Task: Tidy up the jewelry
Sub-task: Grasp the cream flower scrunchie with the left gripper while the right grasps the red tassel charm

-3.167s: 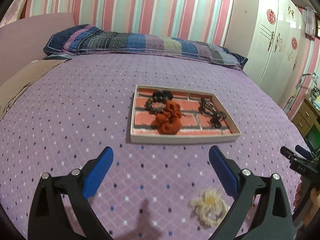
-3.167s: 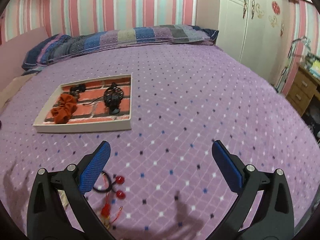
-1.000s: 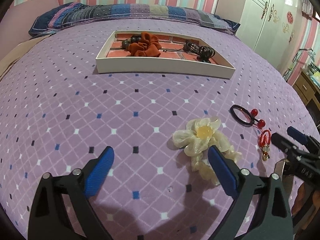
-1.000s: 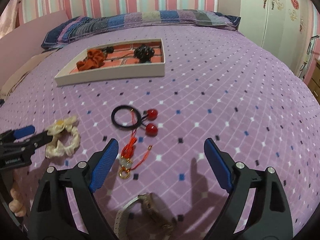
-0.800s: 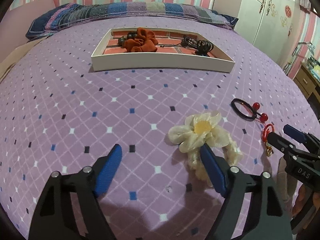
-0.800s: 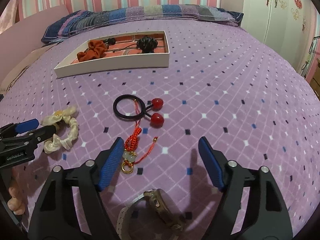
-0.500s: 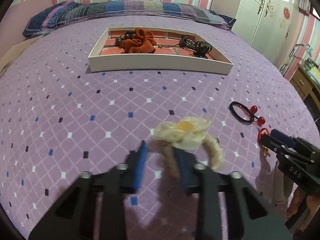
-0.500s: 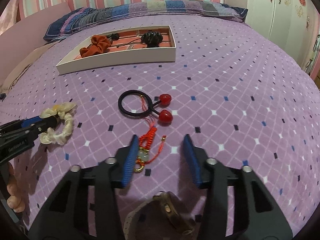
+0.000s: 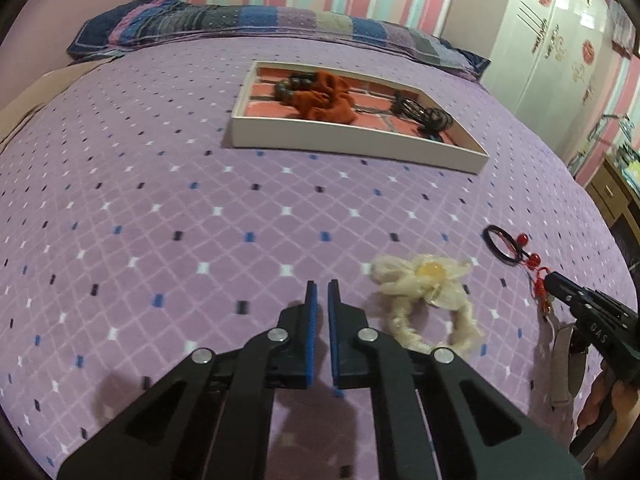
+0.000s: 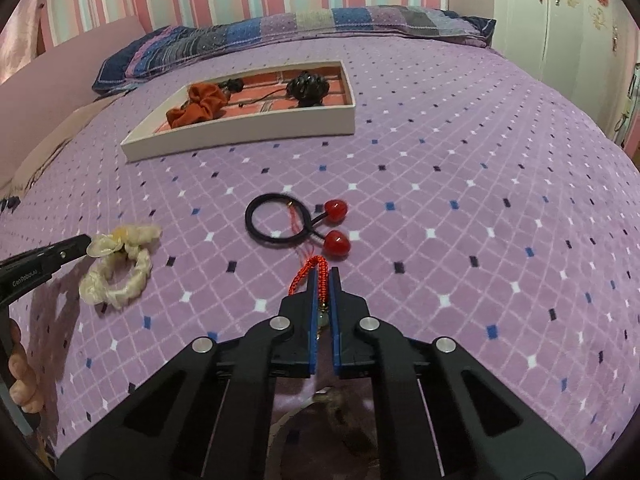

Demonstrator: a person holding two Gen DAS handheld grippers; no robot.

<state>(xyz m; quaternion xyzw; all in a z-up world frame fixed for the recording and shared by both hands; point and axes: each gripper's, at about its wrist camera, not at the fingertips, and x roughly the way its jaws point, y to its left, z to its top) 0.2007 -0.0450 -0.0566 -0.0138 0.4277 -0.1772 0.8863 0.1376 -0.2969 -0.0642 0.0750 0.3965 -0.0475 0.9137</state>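
Note:
My left gripper point(image 9: 322, 289) is shut and empty, its tips just left of the cream flower scrunchie point(image 9: 424, 296), which lies on the purple bedspread. My right gripper point(image 10: 323, 276) is shut on the red knotted charm point(image 10: 310, 276), whose pale bead sits between the blue pads. A black hair tie with two red balls point(image 10: 296, 222) lies just beyond it. The white tray with brick-pattern floor point(image 9: 352, 145) holds an orange scrunchie point(image 9: 324, 98), dark beads and black hair ties. It also shows in the right wrist view point(image 10: 240, 132).
A watch point(image 10: 332, 400) lies under my right gripper; its strap shows in the left wrist view point(image 9: 562, 364). A striped pillow point(image 9: 240, 24) lies at the bed's head. A white wardrobe point(image 9: 560, 40) and a wooden drawer unit point(image 9: 612, 196) stand to the right.
Both grippers closed from wide open. The left one shut beside the cream scrunchie without holding it. The right one shut on the red charm.

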